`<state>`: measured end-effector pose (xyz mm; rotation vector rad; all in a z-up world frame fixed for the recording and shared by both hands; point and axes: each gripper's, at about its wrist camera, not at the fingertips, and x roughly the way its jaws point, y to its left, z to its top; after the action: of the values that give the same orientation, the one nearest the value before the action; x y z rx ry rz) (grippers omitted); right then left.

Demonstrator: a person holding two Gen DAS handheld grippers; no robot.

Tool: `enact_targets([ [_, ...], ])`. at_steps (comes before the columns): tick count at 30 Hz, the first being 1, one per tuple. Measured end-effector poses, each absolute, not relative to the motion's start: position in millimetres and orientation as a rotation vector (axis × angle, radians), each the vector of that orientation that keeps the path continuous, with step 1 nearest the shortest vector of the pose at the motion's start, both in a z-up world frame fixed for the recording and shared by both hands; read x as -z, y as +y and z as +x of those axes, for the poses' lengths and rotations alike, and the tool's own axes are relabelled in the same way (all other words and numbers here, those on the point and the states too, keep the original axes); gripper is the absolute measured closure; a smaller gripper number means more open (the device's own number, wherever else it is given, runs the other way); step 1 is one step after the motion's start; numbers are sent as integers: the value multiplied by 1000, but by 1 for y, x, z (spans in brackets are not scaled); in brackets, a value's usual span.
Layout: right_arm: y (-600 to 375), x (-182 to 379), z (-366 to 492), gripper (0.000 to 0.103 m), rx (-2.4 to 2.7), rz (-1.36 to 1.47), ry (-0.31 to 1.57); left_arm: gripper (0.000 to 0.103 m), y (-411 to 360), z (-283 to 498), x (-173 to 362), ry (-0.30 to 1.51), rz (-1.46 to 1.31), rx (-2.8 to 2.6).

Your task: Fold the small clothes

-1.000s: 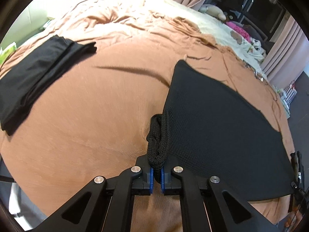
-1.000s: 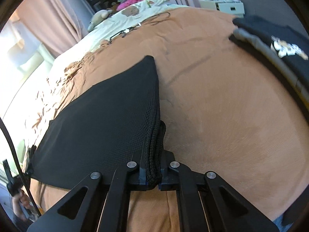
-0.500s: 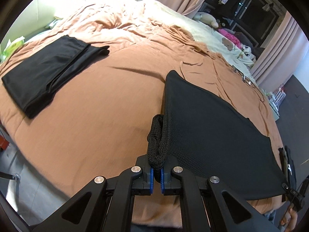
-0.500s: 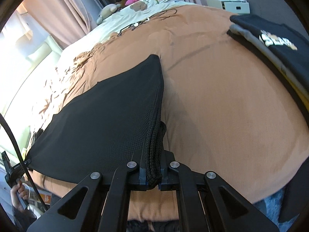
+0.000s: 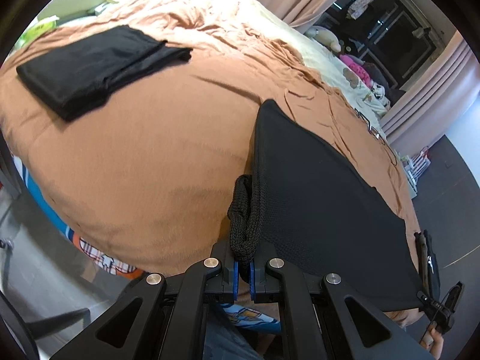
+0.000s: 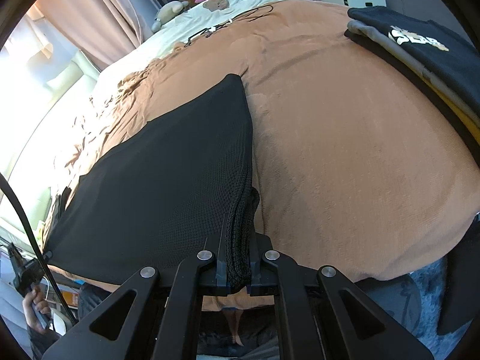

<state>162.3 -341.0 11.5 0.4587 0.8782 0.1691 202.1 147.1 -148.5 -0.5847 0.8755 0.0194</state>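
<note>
Black mesh-knit garment [image 5: 324, 207] hangs stretched between our two grippers above the rust-brown bedspread [image 5: 150, 156], its far corner trailing down toward the cover; we cannot tell whether that corner touches. Far left on the bed lies a folded black cloth [image 5: 90, 63], well apart from the garment. Our left gripper [image 5: 243, 273] has its jaws pressed together on a bunched, rolled edge of the garment, blue pads just showing beside the knit. In that view the other gripper appears only as a small dark shape at the garment's far corner, partly cut off. Our right gripper [image 6: 238, 273] pinches several stacked layers of the garment's opposite edge. To the right sits a stack of folded dark clothes with a white print [image 6: 426, 48], cropped by the lens rim.
</note>
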Motion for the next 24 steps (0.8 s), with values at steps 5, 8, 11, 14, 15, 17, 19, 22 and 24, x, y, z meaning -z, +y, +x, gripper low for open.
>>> enact_targets([
  [5, -345, -17, 164, 79, -120, 454, 886, 98, 143, 206, 169, 930, -663, 11],
  [8, -344, -33, 161, 46, -111, 453, 854, 85, 141, 205, 174, 929, -674, 31],
  [11, -331, -55, 161, 46, -139, 412, 826, 72, 143, 203, 178, 910, -711, 53],
  [14, -306, -71, 161, 46, -168, 351, 808, 72, 146, 200, 183, 907, -744, 65],
  [15, -293, -74, 162, 46, -173, 321, 807, 72, 146, 199, 185, 904, -757, 72],
  [17, -269, -76, 166, 46, -191, 274, 816, 72, 147, 198, 187, 894, -774, 84],
  [19, -252, -72, 167, 46, -212, 249, 829, 72, 147, 196, 187, 884, -783, 93],
  [22, -218, -69, 178, 46, -244, 195, 848, 72, 148, 194, 188, 874, -794, 102],
  [24, -202, -68, 184, 46, -260, 166, 858, 72, 149, 193, 189, 870, -802, 106],
])
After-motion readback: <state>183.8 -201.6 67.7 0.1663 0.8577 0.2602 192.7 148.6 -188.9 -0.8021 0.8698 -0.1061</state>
